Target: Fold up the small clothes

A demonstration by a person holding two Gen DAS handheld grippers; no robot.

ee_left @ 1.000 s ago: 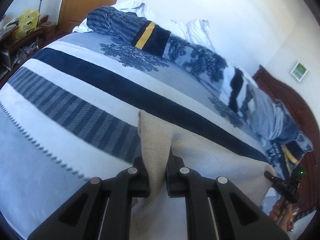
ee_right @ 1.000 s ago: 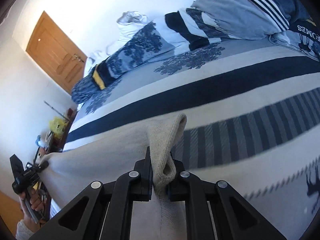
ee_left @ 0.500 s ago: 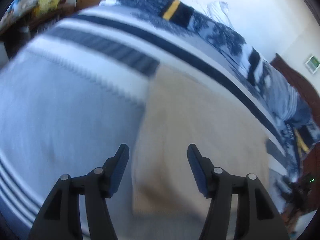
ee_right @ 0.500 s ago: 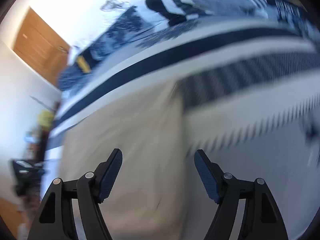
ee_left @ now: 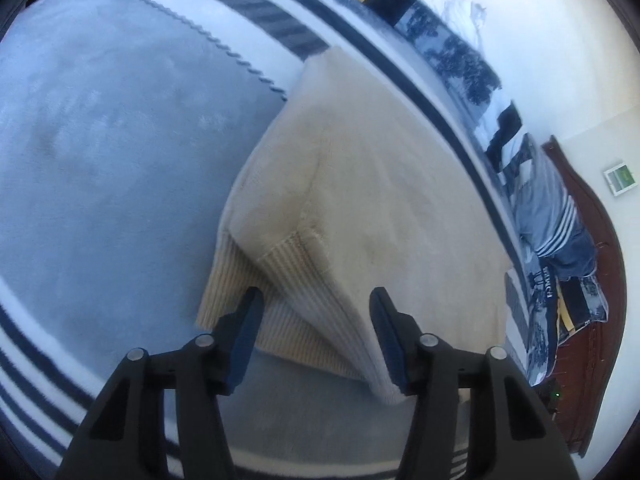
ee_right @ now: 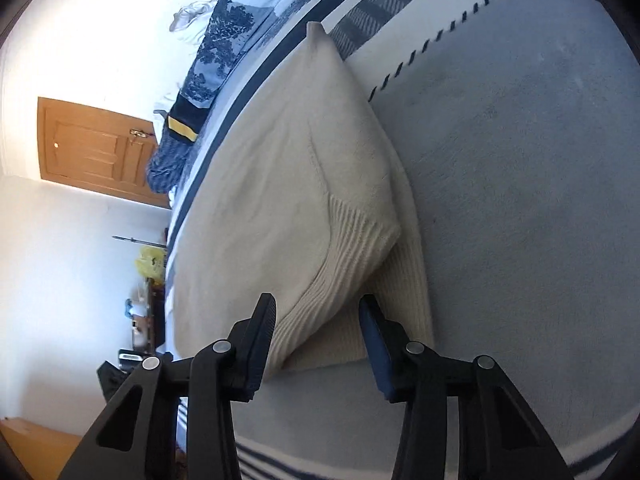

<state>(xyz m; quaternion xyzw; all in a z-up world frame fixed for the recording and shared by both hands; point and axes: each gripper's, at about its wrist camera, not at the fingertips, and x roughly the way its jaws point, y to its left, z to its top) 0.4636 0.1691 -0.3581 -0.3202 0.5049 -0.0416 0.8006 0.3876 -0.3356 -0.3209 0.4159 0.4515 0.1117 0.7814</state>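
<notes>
A cream knitted sweater (ee_left: pixel 360 184) lies folded over on the blue striped bedspread (ee_left: pixel 100 140); its ribbed hem faces me. My left gripper (ee_left: pixel 316 320) is open and empty, its jaws on either side of the sweater's near ribbed edge. The same sweater (ee_right: pixel 280 184) fills the middle of the right wrist view. My right gripper (ee_right: pixel 316 328) is open and empty, just short of the ribbed corner.
A pile of blue, white and striped clothes (ee_left: pixel 500 128) runs along the far side of the bed. A dark wooden headboard (ee_left: pixel 592 280) is at the right. A wooden door (ee_right: pixel 92 152) and a cluttered low shelf (ee_right: pixel 144 304) stand beyond the bed.
Both grippers let go of the sweater and opened. They drew back toward the near edge, and the sweater now lies folded on the bed.
</notes>
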